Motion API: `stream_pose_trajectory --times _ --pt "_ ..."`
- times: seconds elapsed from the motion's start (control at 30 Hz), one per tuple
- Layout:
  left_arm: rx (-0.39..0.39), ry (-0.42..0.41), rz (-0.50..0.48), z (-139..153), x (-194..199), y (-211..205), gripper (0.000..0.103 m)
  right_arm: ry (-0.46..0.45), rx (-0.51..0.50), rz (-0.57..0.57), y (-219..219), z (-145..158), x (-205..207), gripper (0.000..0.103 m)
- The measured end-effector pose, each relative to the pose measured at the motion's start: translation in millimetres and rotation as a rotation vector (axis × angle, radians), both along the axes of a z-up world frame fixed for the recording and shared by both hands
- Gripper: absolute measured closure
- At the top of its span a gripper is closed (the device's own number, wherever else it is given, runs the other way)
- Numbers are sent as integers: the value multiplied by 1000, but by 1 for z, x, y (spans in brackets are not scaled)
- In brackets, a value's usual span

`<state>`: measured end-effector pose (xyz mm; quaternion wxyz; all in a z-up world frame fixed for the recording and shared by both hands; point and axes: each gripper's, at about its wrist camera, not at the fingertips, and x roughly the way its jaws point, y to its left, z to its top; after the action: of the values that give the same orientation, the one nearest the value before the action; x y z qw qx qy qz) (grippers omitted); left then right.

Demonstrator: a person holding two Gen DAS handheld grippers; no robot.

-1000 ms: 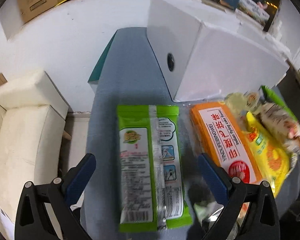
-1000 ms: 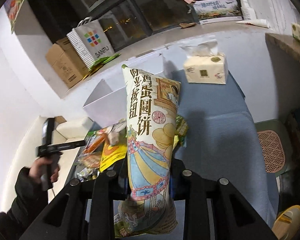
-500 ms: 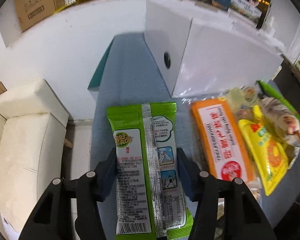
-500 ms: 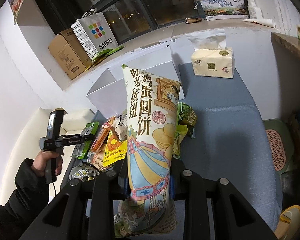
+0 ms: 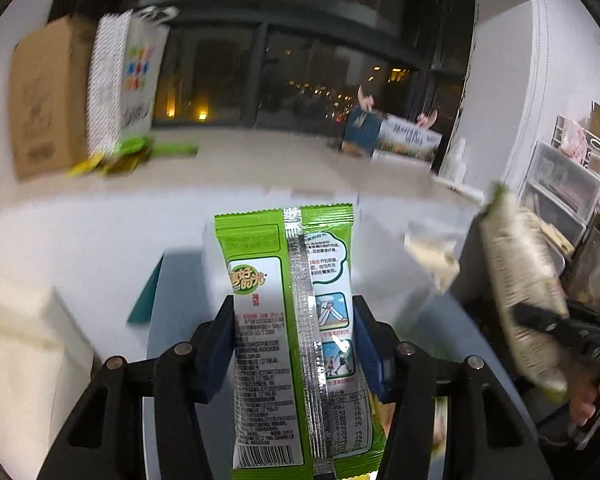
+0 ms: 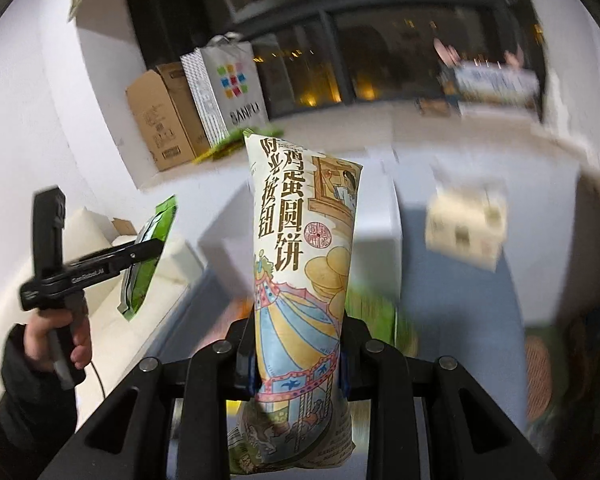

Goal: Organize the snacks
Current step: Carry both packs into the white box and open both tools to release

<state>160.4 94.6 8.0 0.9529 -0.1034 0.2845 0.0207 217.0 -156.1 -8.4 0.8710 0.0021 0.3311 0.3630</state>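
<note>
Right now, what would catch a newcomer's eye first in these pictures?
Two snack packets held up in the air. The left gripper clamps a green snack packet, back side facing the camera. The right gripper clamps a tall cream biscuit bag with Chinese lettering, in front of a dark night window.

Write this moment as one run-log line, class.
left claw: shut on green packet | right claw: shut on egg-biscuit bag | both lifted

Blue-grey cloth-covered desk (image 6: 460,304), white box (image 6: 376,240) standing on it, tissue pack (image 6: 464,228) beside the box, blurred green snack packets (image 6: 372,312) near the front edge
</note>
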Motion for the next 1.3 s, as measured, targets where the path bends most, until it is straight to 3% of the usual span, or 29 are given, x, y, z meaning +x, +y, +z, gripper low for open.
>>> stream_pose_trajectory --times 0.1,0.23,0.43,0.5,0.53,0.57,0.6,0.63,0.67,0.73,0.87,0.93,0.97,1.17,1.3 --pt "-9 35 25 15 58 5 44 20 -31 -1 41 15 55 72" --pt "25 153 57 -1 135 12 44 34 -129 -70 88 18 124 72" --pt "15 231 58 -38 175 19 41 130 -147 -115 113 2 196 72" --pt "21 251 70 -46 183 20 29 151 -144 -120 116 -5 206 72" --pt "25 267 88 -50 186 21 14 152 -150 -114 119 -7 208 72" --pt "25 275 93 -55 184 22 0 153 -160 -117 121 -8 208 69" --pt "25 267 79 -57 181 22 0 155 -163 -124 121 -12 211 50" --pt "33 263 76 -58 179 24 0 156 -160 -124 122 -13 211 15" --pt "54 258 85 -57 175 25 0 155 -152 -124 120 -15 213 0" --pt "98 231 89 -52 167 23 0 121 -127 -146 114 -12 213 0" --pt "107 164 83 -33 144 21 0 31 -40 -175 94 5 204 0" --pt "123 67 88 -18 126 16 0 -12 -1 -176 86 14 196 0" --pt "129 20 69 -11 114 12 0 -21 8 -177 84 19 192 0" --pt "117 -12 -52 15 54 -11 0 -50 47 -119 66 42 153 0" --pt "155 -97 -115 29 -4 -33 0 -89 75 -61 49 50 110 0"
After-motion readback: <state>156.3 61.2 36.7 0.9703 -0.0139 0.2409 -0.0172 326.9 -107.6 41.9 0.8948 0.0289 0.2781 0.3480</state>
